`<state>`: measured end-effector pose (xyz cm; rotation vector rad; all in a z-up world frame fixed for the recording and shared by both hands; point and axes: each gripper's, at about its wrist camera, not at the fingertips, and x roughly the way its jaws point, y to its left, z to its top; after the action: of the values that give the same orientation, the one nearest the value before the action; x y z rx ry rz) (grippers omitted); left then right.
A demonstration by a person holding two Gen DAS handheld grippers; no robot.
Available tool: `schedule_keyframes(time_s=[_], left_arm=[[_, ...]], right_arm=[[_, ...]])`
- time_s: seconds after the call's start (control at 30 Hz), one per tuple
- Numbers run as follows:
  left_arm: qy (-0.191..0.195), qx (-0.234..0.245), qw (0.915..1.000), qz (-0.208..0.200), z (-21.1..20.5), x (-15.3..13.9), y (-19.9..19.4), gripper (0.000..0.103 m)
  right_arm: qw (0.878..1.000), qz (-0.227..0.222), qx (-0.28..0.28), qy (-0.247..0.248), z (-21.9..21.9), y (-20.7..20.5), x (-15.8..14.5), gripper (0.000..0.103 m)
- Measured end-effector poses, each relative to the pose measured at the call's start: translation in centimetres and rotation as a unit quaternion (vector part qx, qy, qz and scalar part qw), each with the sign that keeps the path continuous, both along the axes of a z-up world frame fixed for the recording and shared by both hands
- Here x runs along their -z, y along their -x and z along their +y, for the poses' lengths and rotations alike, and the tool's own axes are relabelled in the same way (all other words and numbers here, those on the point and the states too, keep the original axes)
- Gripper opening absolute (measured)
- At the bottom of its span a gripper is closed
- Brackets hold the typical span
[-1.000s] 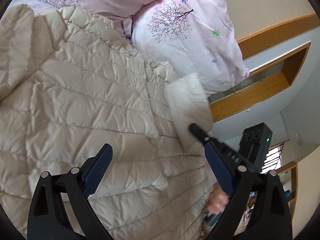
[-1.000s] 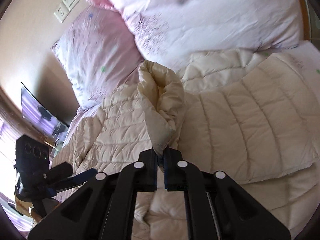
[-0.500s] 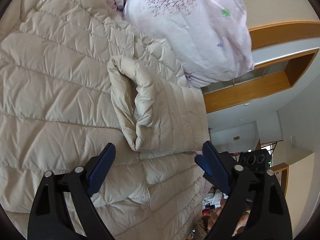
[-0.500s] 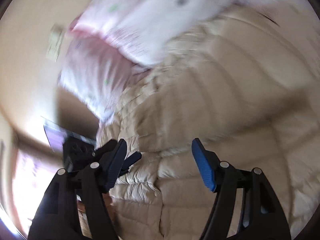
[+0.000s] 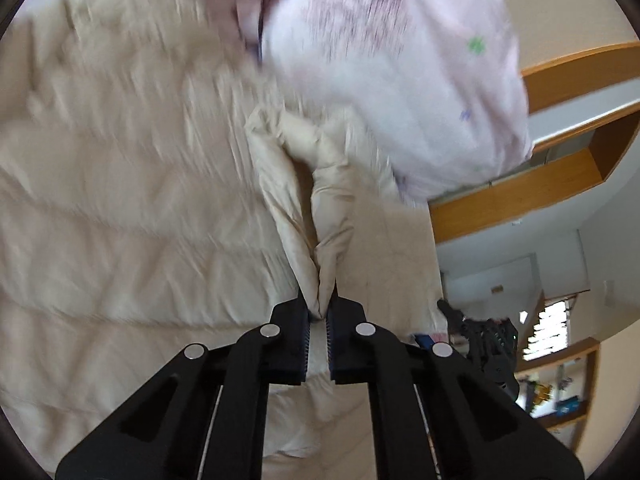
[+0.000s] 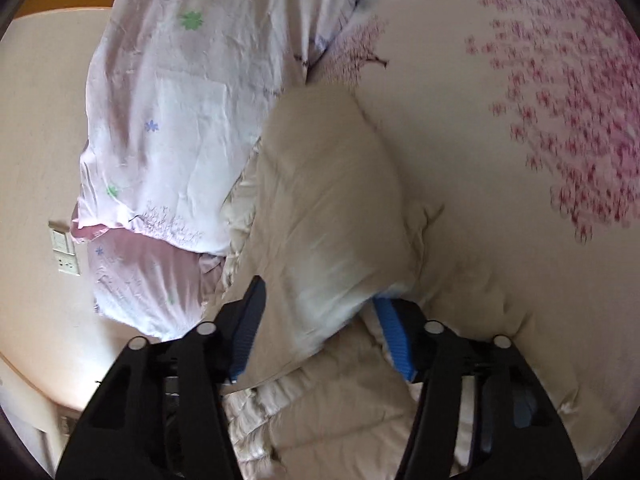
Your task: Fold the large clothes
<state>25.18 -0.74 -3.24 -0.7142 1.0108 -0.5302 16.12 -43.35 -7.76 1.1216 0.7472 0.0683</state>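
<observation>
A cream quilted jacket [image 5: 120, 208] lies spread over the bed. In the left wrist view my left gripper [image 5: 319, 309] is shut on the tip of a folded sleeve [image 5: 328, 200], which runs from the pads toward the pillow. The view is blurred. In the right wrist view my right gripper [image 6: 318, 292] stands half open with its jaws closing. A puffed fold of the jacket [image 6: 332, 200] bulges between its blue pads [image 6: 394, 340] and drapes over the right one. The right gripper [image 5: 488, 344] also shows small and dark at the jacket's right edge in the left wrist view.
Pink floral pillows [image 6: 180, 120] lie just beyond the jacket, close to both grippers. A sheet with a pink tree print [image 6: 560, 100] is to the right. A wall with sockets [image 6: 64, 252] is at left. A wooden shelf [image 5: 520, 188] and the room show past the bed's edge.
My left gripper moved in and shut on the folded sleeve's tip. My right gripper let go of the sleeve, rolled, and moved to a fold at the jacket's edge by the pillows.
</observation>
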Motion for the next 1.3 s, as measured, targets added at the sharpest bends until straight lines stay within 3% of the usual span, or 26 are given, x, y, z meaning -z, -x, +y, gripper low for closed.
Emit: schedule_keyframes(time_s=[0.2,0.23,0.27,0.3,0.33,0.43,0.5,0.53,0.57,0.63,0.67,0.7,0.77,0.87,1.0,1.1,1.2,1.23,1.3], left_arm=[[-0.033,-0.05,0.9977,-0.032,5.0,-0.8,1.0,0.006],[-0.036,-0.054,0.9974,-0.03,5.3,-0.5,1.1,0.006],[-0.041,-0.058,0.9971,-0.026,5.8,-0.1,1.2,0.006],[-0.048,-0.062,0.9967,-0.02,6.0,0.4,1.2,0.006],[-0.055,-0.064,0.9963,-0.014,6.2,0.9,1.3,0.006],[-0.064,-0.063,0.9959,0.014,6.0,2.5,1.1,0.006],[-0.074,-0.06,0.9952,0.024,5.9,3.1,1.1,0.006],[-0.071,-0.056,0.9955,0.028,6.0,3.2,1.1,0.006],[-0.07,-0.056,0.9955,0.031,6.0,3.2,1.2,0.007],[-0.07,-0.052,0.9957,0.031,6.4,3.1,1.8,0.012],[-0.072,-0.05,0.9958,0.027,6.8,2.7,2.2,0.02],[-0.075,-0.053,0.9956,0.021,7.2,2.3,2.8,0.034],[-0.077,-0.06,0.9951,0.009,8.2,1.6,3.9,0.05],[-0.073,-0.069,0.9949,-0.013,10.2,0.3,6.2,0.053],[-0.062,-0.114,0.991,-0.03,15.3,-0.8,11.0,0.053],[-0.064,-0.158,0.985,-0.025,19.2,-0.9,13.9,0.053],[-0.057,-0.22,0.9737,-0.014,24.1,-0.3,17.3,0.053],[-0.056,-0.233,0.9709,-0.011,25.1,-0.1,17.9,0.053],[-0.055,-0.267,0.962,0.001,27.7,0.5,19.4,0.053]], right_arm=[[0.999,0.003,-0.003,0.047,1.6,-1.3,-0.3,0.049],[0.998,0.005,-0.001,0.061,1.9,-1.6,-0.3,0.041],[0.997,0.004,0.002,0.078,2.1,-1.7,-0.4,0.024],[0.995,-0.001,0.006,0.104,2.5,-1.8,-0.7,0.014],[0.989,-0.006,0.005,0.147,3.0,-1.9,-1.2,0.009],[0.972,0.033,-0.011,0.231,4.6,-2.4,-1.5,0.011],[0.962,0.054,-0.035,0.267,5.4,-2.5,-1.7,0.022],[0.954,0.065,-0.043,0.29,6.0,-2.4,-2.1,0.036],[0.949,0.069,-0.051,0.304,6.4,-2.0,-2.5,0.044],[0.938,0.065,-0.075,0.332,7.9,-1.2,-3.8,0.043],[0.934,0.046,-0.102,0.338,9.3,-0.7,-4.7,0.039],[0.932,0.034,-0.117,0.342,10.3,-0.5,-5.3,0.032],[0.918,-0.01,-0.171,0.358,14.0,-0.4,-6.8,0.029],[0.891,-0.061,-0.242,0.38,19.9,-1.9,-7.5,0.027],[0.866,-0.08,-0.297,0.395,27.0,-4.8,-6.9,0.026],[0.854,-0.07,-0.322,0.403,31.3,-7.3,-5.6,0.026],[0.821,-0.01,-0.366,0.439,35.4,-9.5,-2.1,0.026],[0.809,-0.007,-0.366,0.46,36.1,-9.7,-1.6,0.026],[0.798,-0.015,-0.363,0.481,36.8,-9.1,-2.1,0.026]])
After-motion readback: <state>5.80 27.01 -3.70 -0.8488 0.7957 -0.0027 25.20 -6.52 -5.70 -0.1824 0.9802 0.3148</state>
